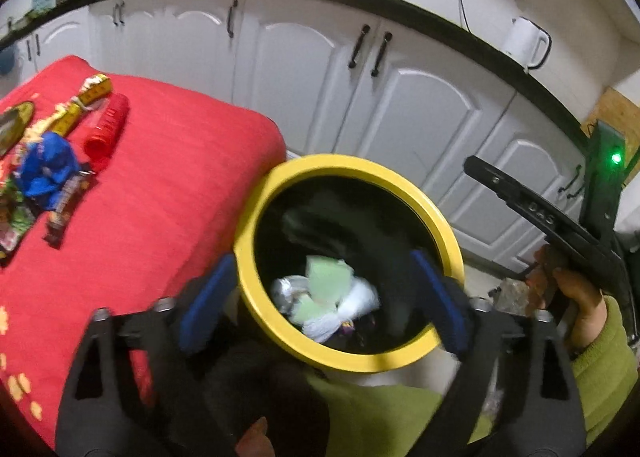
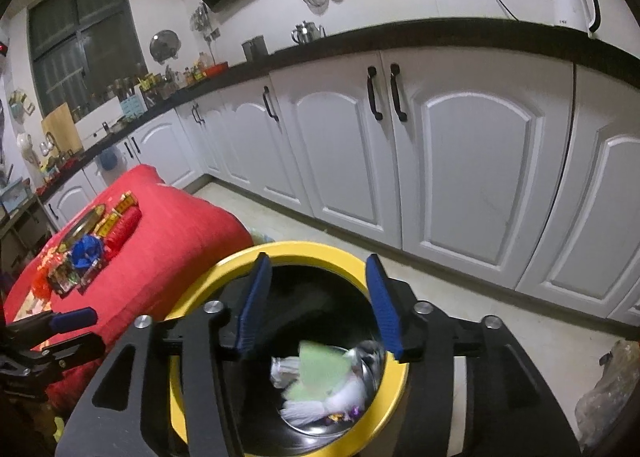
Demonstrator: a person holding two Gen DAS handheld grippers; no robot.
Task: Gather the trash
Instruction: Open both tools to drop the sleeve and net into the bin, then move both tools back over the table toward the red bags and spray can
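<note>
Because both hover over the yellow bin (image 1: 256,225), we read left gripper (image 1: 320,297) and right gripper (image 2: 318,303) spread empty, their blurred trash (image 2: 320,373) probably just dropped.

One yellow-rimmed bin (image 1: 448,229), several crumpled wrappers inside, exact number unclear. One red-covered table (image 1: 180,161). On it: one red ribbed cup (image 1: 107,129) lying down, one blue crumpled wrapper (image 1: 50,169), one yellow packet (image 1: 84,101), a few more wrappers, blurred. One white kettle (image 2: 572,1). Two grippers (image 1: 324,293) (image 2: 320,305).
</note>
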